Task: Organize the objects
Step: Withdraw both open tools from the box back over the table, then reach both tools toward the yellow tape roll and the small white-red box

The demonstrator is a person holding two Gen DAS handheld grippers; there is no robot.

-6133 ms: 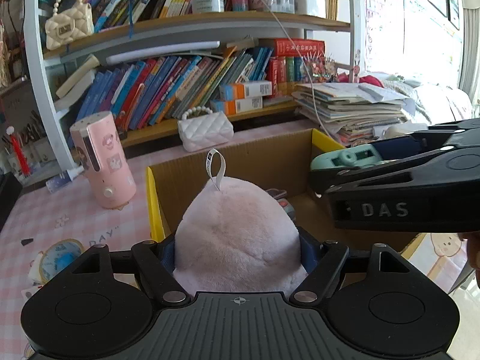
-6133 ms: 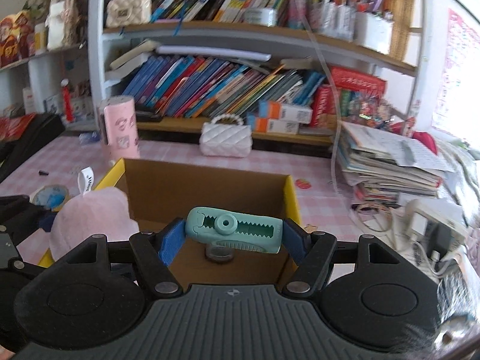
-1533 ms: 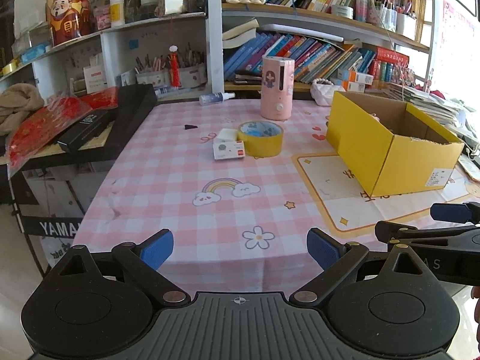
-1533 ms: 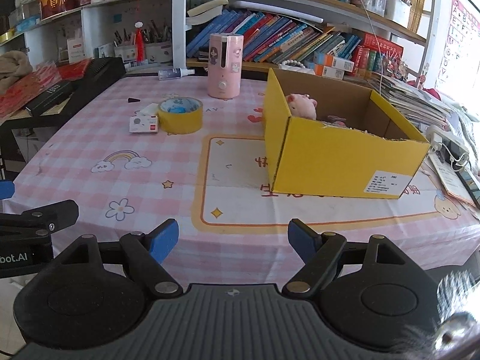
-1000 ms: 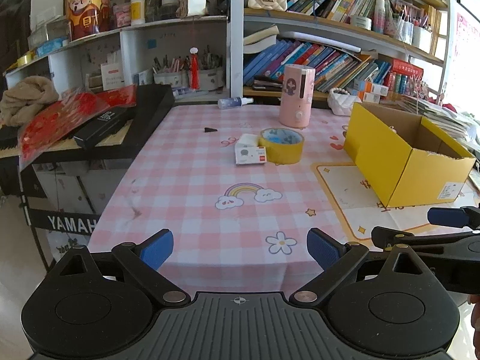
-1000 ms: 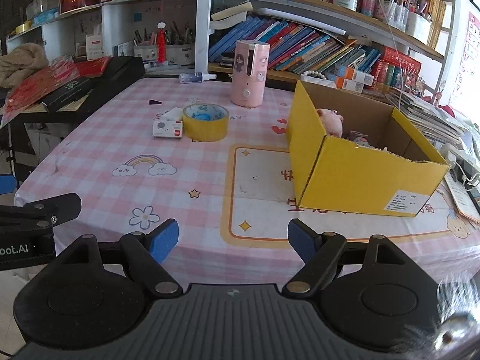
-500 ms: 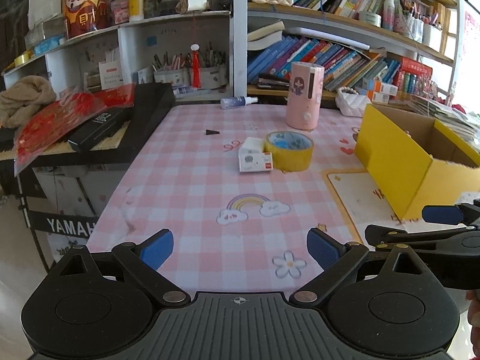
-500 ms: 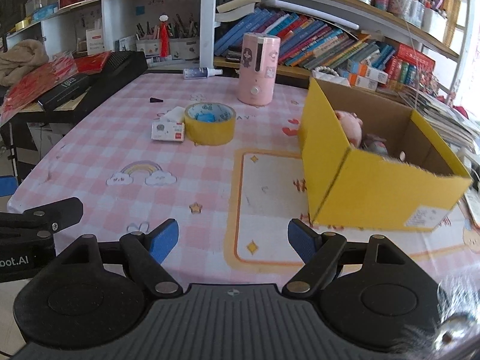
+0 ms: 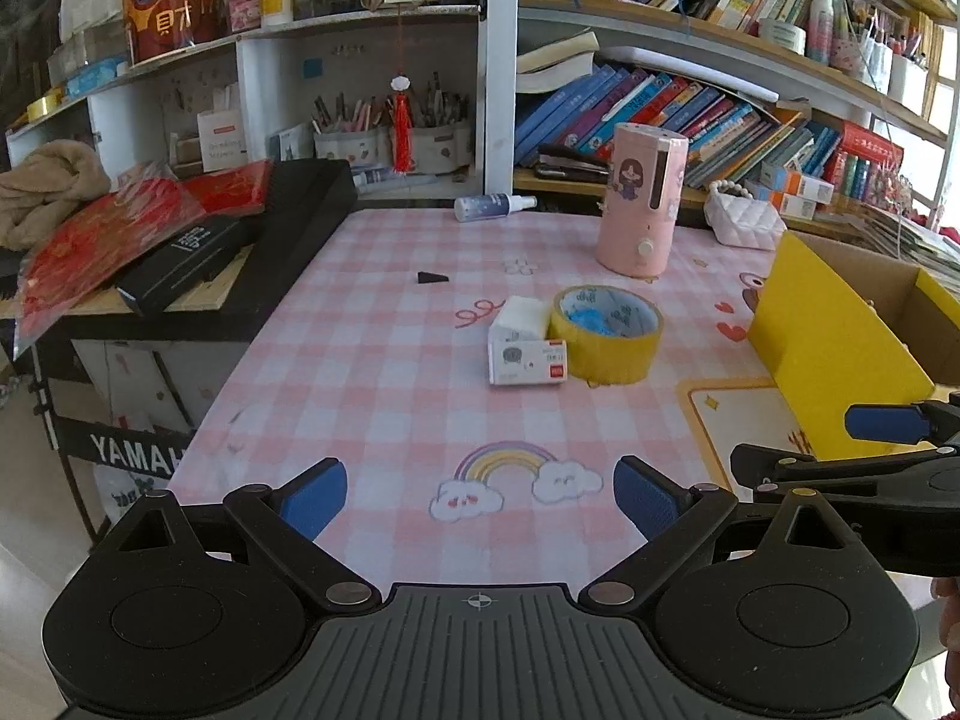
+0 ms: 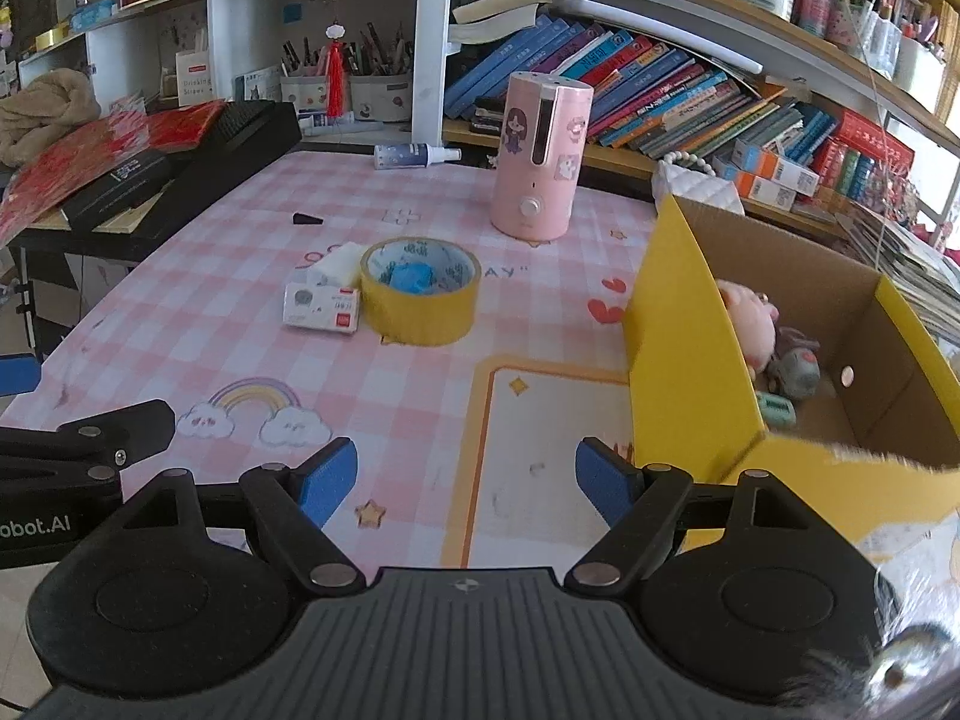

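You had both tools pulled back to the near edge of the pink checked tabletop (image 9: pixel 372 360), and over the last second they drifted sideways, toward its left side. The yellow cardboard box (image 10: pixel 690 372) near the right edge already held the pink plush toy (image 10: pixel 750 324), a grey one and a small teal piece. That left the yellow roll of tape (image 10: pixel 420 300) and the small white carton (image 10: pixel 321 306), touching mid-tabletop, as the likely next picks. Your left gripper (image 9: pixel 480 495) and right gripper (image 10: pixel 467 477) both hovered with jaws wide and nothing between them.
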